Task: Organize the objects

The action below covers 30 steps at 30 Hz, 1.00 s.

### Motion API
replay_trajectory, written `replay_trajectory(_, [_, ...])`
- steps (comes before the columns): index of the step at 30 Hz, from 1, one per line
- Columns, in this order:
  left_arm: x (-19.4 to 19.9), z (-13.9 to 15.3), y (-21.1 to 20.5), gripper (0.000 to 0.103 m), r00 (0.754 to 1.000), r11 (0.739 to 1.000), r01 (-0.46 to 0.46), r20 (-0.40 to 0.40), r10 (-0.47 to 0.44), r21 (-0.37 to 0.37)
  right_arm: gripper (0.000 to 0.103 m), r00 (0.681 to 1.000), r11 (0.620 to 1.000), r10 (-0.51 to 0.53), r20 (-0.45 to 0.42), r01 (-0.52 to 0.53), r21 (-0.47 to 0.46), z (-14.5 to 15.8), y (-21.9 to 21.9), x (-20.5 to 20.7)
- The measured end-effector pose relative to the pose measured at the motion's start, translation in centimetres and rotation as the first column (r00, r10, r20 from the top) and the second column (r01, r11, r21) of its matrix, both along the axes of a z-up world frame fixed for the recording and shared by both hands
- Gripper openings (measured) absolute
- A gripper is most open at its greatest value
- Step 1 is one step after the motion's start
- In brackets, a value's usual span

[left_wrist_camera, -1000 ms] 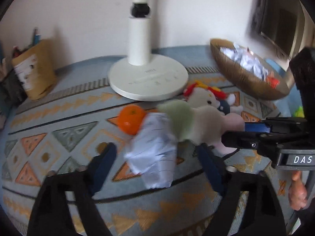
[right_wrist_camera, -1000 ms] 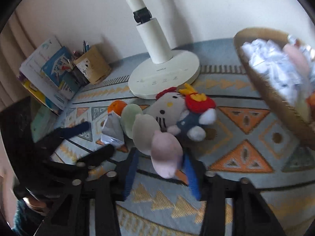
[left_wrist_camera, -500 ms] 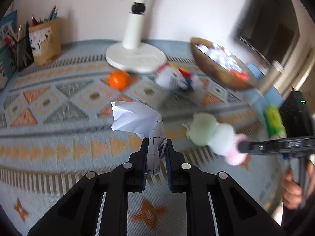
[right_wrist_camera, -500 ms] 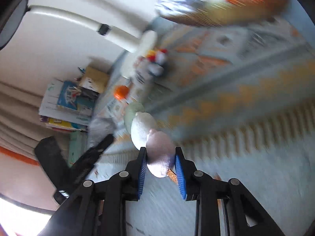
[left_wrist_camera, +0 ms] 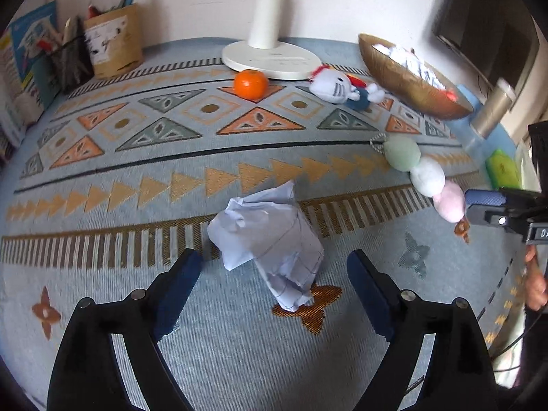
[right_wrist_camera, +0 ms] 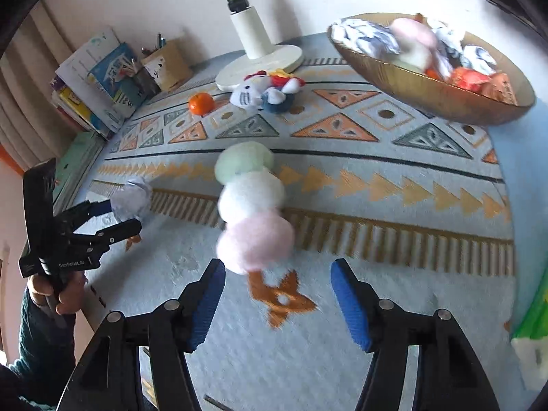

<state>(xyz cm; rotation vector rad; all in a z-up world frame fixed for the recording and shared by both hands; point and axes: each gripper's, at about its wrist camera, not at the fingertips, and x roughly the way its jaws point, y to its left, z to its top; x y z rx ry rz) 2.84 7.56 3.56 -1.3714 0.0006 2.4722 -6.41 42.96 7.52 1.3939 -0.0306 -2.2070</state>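
Observation:
A crumpled white paper [left_wrist_camera: 270, 236] lies on the patterned rug [left_wrist_camera: 102, 178] between the wide-apart blue pads of my left gripper [left_wrist_camera: 272, 267]. Its jaws are opening and neither pad touches the paper. A plush skewer of green, white and pink balls [right_wrist_camera: 253, 205] sits blurred just ahead of my right gripper [right_wrist_camera: 277, 274], whose jaws are opening too, both pads clear of it. In the left wrist view the same plush [left_wrist_camera: 421, 174] rests at the right gripper's tip [left_wrist_camera: 486, 202]. From the right wrist view, the left gripper [right_wrist_camera: 113, 215] stands around the paper [right_wrist_camera: 133, 198].
Farther back on the rug are an orange [left_wrist_camera: 250, 84], a white cat plush [left_wrist_camera: 335, 85] and a white fan base [left_wrist_camera: 270, 58]. A gold bowl [right_wrist_camera: 428, 92] with paper balls and snacks stands at back right. A pencil box [left_wrist_camera: 113, 41] and books [right_wrist_camera: 92, 78] line the left.
Half a second ago each gripper was shut on its item and carried it to the near part of the rug. Now both jaws have opened, and the paper and the plush are released.

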Motion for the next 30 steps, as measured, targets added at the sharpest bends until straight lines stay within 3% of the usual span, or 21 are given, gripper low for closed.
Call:
replay_trajectory(3, [0.4,0.2,-0.3,0.087,0.999,0.999,-0.044,0.001,0.044,0.011,0.063,0.999,1.000,0.019,-0.028,-0.018,0.010,-0.2,-1.9,-0.6])
replay_trajectory(8, [0.7,1.3,0.6,0.085,0.993,0.992,-0.105,-0.054,0.102,-0.065,0.063,0.997,0.995,0.025,-0.074,-0.017,0.099,-0.8,-4.3,-1.4])
replay_trajectory(10, [0.2,1.0,1.3,0.074,0.995,0.993,-0.093,-0.054,0.089,-0.067,0.063,0.997,0.993,0.024,-0.074,-0.015,0.116,-1.3,-4.9,-1.9])
replay_trajectory(11, [0.0,0.8,1.6,0.058,0.995,0.993,-0.087,-0.045,0.084,-0.075,0.063,0.997,0.992,0.025,-0.074,-0.015,0.124,-1.5,-5.1,-2.1])
replay_trajectory(12, [-0.3,0.4,1.9,0.054,0.995,0.990,-0.097,-0.044,0.092,-0.103,0.063,0.996,0.991,0.031,-0.078,-0.020,0.132,-1.6,-5.4,-2.1])
replay_trajectory(15, [-0.6,0.4,1.8,0.050,0.994,0.992,-0.099,-0.052,0.095,-0.075,0.062,0.990,0.979,0.073,-0.122,-0.048,0.196,-1.7,-6.7,-1.5])
replay_trajectory(16, [-0.5,0.3,1.9,0.049,0.994,0.993,-0.095,-0.053,0.092,-0.070,0.052,0.987,0.976,0.079,-0.142,-0.047,0.214,-1.8,-7.0,-1.2])
replay_trajectory(19, [-0.1,0.6,2.2,0.049,0.996,0.997,-0.067,-0.058,0.065,-0.027,0.047,0.979,0.972,0.081,-0.189,-0.036,0.231,-1.9,-7.4,-0.2])
replay_trajectory(20, [0.2,1.1,2.5,0.049,0.997,0.999,-0.049,-0.064,0.049,0.001,0.047,0.978,0.974,0.083,-0.191,-0.039,0.223,-1.8,-7.3,0.0])
replay_trajectory(25, [0.4,3.2,5.4,0.049,0.994,1.000,0.007,-0.110,-0.007,0.004,0.047,0.986,0.996,0.038,-0.162,-0.024,0.089,-0.2,-5.2,0.7])
replay_trajectory(30, [-0.4,5.9,9.8,0.049,0.982,0.995,0.089,-0.172,-0.080,0.045,0.047,0.968,0.998,-0.049,-0.247,0.059,0.032,3.9,-1.2,1.0])
